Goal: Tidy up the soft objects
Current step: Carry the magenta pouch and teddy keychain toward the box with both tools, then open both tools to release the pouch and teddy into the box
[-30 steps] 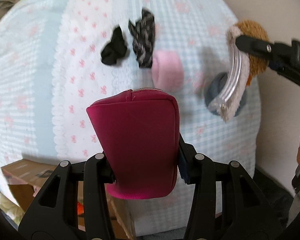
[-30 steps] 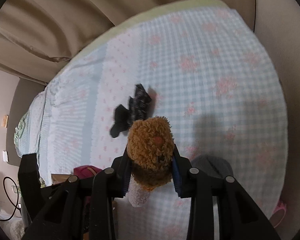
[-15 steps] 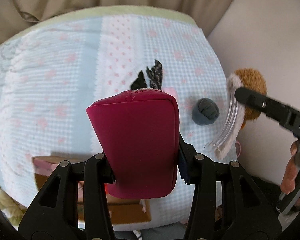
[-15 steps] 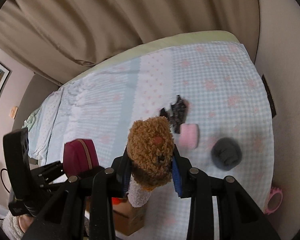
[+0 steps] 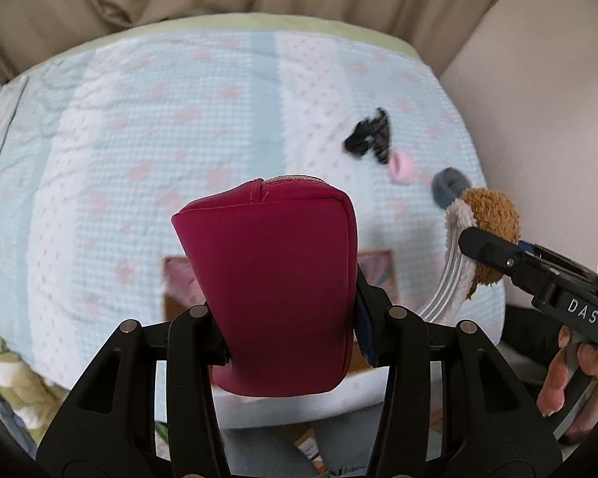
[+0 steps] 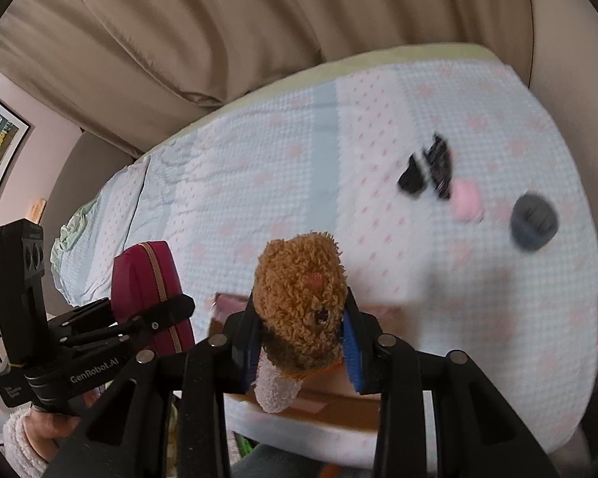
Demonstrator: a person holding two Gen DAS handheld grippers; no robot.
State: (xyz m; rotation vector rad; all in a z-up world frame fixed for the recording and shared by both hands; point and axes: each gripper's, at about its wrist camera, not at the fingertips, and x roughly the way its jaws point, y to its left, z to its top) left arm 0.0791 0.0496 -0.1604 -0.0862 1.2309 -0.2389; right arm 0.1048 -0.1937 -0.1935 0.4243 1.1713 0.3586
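Both grippers are loaded and carried above the foot of the bed, so the step in hand looks like a transfer toward the cardboard box (image 5: 372, 267) that shows just behind and below the fingers in both wrist views. The left gripper (image 5: 289, 332) is clamped on a soft magenta zippered fabric pouch (image 5: 275, 286), its fingers (image 5: 197, 352) pressing the pouch's flanks near its lower end. The right gripper (image 6: 299, 352) is squeezed hard on a curly brown plush toy with a cream terry patch (image 6: 301, 318), which bulges out above the fingers while the cream part hangs below them. To do this well, I would keep both grips firm and steady, since soft things creep out of a pinch, bring each load squarely over the box opening, lower it until it is inside the walls, and only then part the fingers, one hand at a time so the two do not collide. The pouch's long axis runs along the left fingers, pointing away from the camera, with the zipper edge at the far top end. The plush also stands along the right fingers, brown head outward. Well beyond both sets of fingertips, a black crumpled fabric piece (image 6: 412, 177), a black patterned one (image 6: 440, 167), a pink rolled one (image 6: 466, 199) and a grey balled one (image 6: 534, 221) lie on the pale blue quilted bedspread (image 6: 279, 183), not yet collected.
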